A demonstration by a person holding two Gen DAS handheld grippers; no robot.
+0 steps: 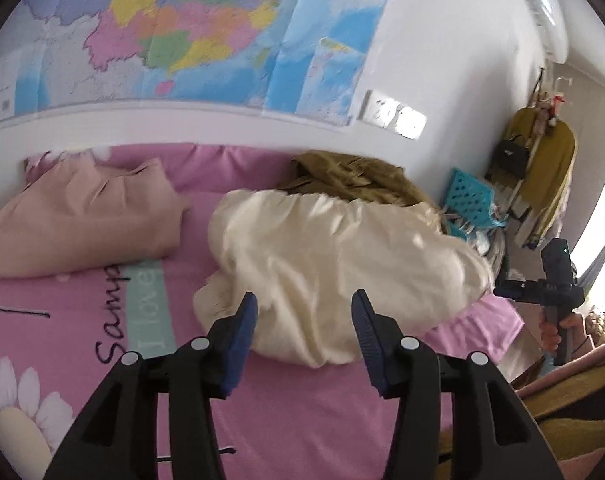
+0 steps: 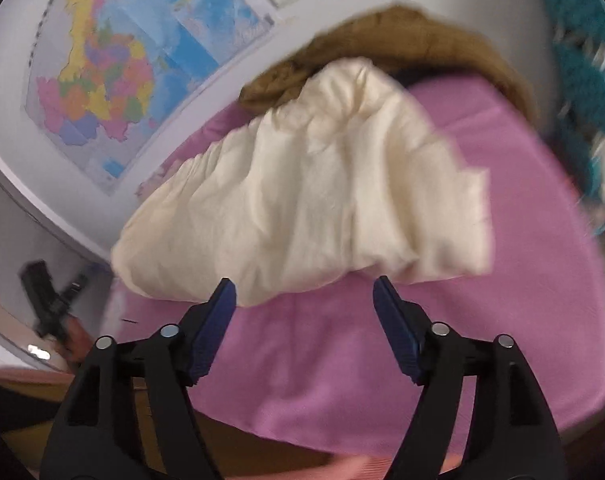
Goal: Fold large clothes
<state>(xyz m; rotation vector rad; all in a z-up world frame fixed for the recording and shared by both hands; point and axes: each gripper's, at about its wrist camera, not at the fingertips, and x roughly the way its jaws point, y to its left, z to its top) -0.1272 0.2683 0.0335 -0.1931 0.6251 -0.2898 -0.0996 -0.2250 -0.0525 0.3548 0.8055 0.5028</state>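
A crumpled cream garment (image 1: 334,264) lies in a heap on the pink bedsheet (image 1: 302,400). It also shows in the right wrist view (image 2: 314,200). My left gripper (image 1: 304,304) is open and empty, its tips just short of the near edge of the heap. My right gripper (image 2: 304,290) is open and empty, hovering at the heap's near edge. An olive-brown garment (image 1: 350,176) lies bunched behind the cream one, also in the right wrist view (image 2: 382,40). The other hand-held gripper shows at the right (image 1: 550,284) and at the left (image 2: 48,300).
A folded peach-pink garment (image 1: 82,220) lies at the back left of the bed. A wall with a map (image 1: 182,28) runs behind the bed. A teal basket (image 1: 466,196) and a clothes rack (image 1: 542,160) stand at the right past the bed edge.
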